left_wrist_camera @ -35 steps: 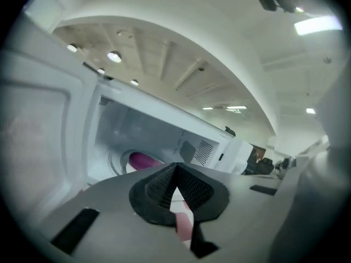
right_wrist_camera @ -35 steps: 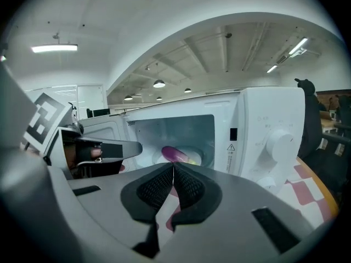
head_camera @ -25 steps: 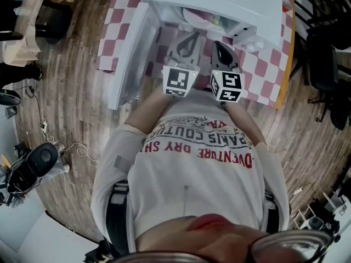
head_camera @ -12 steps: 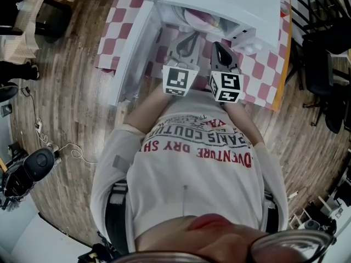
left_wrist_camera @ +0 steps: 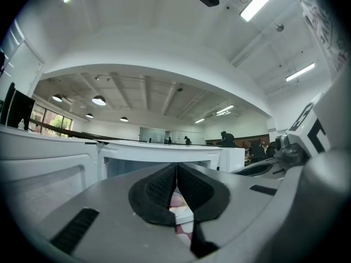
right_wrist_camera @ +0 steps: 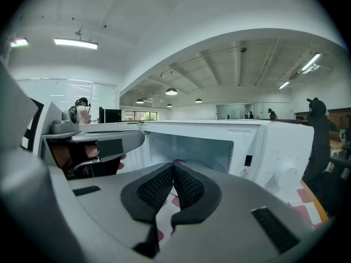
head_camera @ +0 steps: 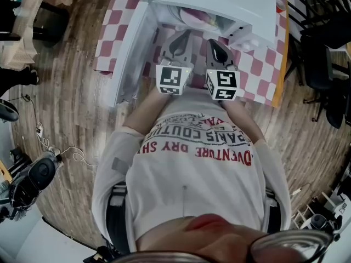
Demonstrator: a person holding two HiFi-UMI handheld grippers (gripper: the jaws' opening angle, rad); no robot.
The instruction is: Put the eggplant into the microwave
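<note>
Checked left gripper [left_wrist_camera: 176,171] first: found pads pressed together, nothing caught between. Checked right gripper [right_wrist_camera: 173,171] next: likewise closed, likewise empty.

Noted both held side by side, near each other, pointed roughly level at the mouth of the open microwave [head_camera: 219,1] and short of entering it. Judged as a resting pose rather than a working one: closed and carrying nothing, so set neither to grasp nor to release.

Found door [head_camera: 129,53] swung wide to the left, presumably to leave the cavity free for reaching in. Spotted a pinkish-purple shape [head_camera: 200,16] low inside the cavity; possibly the eggplant on a plate or turntable, but cannot confirm from these views. Found no eggplant on the pink-and-white checked tablecloth [head_camera: 263,64] in front. If indeed inside, would count placing as done, with only the door left to close.

Searched for writing. Read no brand on the microwave. Made out a small warning-triangle sticker [right_wrist_camera: 244,172] beside the cavity, print too small to read. Logged black-and-white square markers on each gripper's cube [head_camera: 171,80]: codes, not words. Read print on the person's shirt [head_camera: 197,174], upside down from head view and partly cut off: "PARIS COUTU…" and "…DVENTURE DRY SH…".
</note>
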